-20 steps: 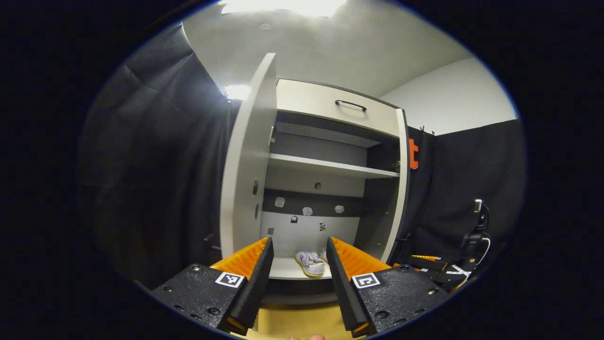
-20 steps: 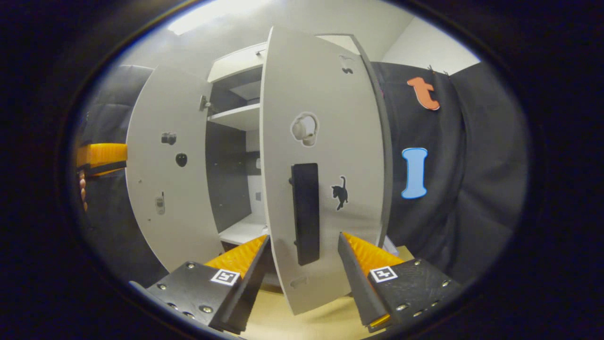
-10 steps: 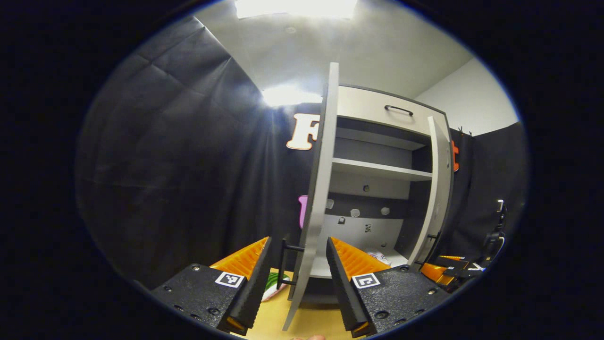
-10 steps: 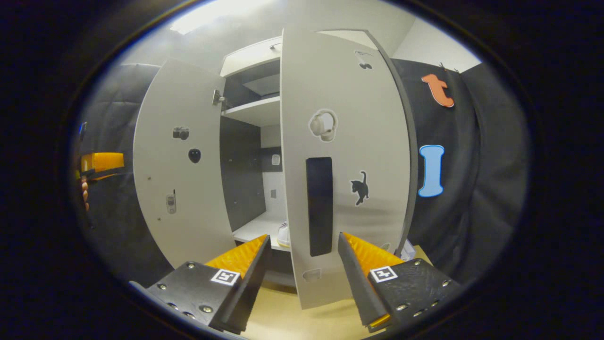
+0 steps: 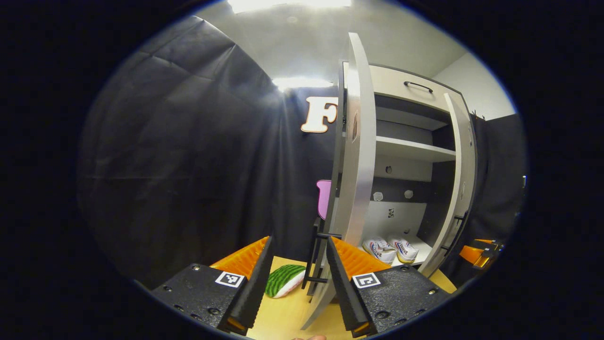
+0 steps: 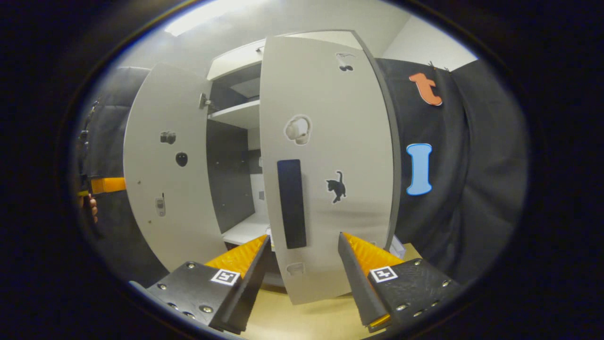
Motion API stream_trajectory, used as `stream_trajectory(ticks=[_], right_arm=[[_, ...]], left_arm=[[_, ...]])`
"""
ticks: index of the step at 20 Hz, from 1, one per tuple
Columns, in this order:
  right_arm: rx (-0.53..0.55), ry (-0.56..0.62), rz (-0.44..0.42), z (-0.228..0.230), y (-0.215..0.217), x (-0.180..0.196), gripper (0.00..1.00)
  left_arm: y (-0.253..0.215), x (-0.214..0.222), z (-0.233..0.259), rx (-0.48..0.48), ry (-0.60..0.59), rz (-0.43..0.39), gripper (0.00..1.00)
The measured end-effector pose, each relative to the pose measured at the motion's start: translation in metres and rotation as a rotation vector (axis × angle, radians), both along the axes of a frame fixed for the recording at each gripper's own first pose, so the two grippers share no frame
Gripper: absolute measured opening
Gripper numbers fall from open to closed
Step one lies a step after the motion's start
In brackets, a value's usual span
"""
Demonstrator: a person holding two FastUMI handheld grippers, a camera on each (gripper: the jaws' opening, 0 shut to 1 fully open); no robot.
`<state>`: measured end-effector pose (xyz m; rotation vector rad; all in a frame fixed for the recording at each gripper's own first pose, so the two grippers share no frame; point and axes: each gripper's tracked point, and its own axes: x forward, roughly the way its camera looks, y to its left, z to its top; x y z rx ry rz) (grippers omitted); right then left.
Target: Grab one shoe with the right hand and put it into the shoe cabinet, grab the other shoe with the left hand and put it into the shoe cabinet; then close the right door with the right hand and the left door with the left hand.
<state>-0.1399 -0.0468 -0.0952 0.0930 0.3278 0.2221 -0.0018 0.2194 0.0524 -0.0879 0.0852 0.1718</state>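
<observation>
Shoe cabinet (image 5: 410, 94) stands on the wooden surface (image 5: 288, 316) against the black cloth wall, both doors open. Left door (image 5: 356, 141) is seen edge-on in the left gripper view, its black handle (image 5: 314, 257) between the left tool's fingers but not clearly touched. Right door (image 6: 325, 160) is partly swung in, its outer face toward the right gripper view, with a dark vertical handle (image 6: 291, 204) and a cat sticker (image 6: 336, 186). Left tool (image 5: 296, 264): jaws apart, holding nothing. Right tool (image 6: 304, 262): jaws apart, the right door's lower edge between them; contact can't be told. Two white shoes (image 5: 389, 249) sit side by side on the cabinet's bottom shelf. A watermelon-slice toy (image 5: 283, 281) lies on the surface, just left of the left door.
</observation>
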Motion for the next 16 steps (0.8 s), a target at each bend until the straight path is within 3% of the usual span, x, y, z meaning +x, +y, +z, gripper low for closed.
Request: stream_trajectory(ticks=[8,16], right_arm=[[0.013,0.004,-0.008,-0.007,0.005,0.009,0.85],[0.01,-0.011,0.006,-0.002,0.015,0.017,0.85]], left_arm=[[-0.009,0.002,0.002,0.012,0.018,-0.049,0.68],[-0.045,0.011,-0.001,-0.02,0.015,-0.165,0.67]])
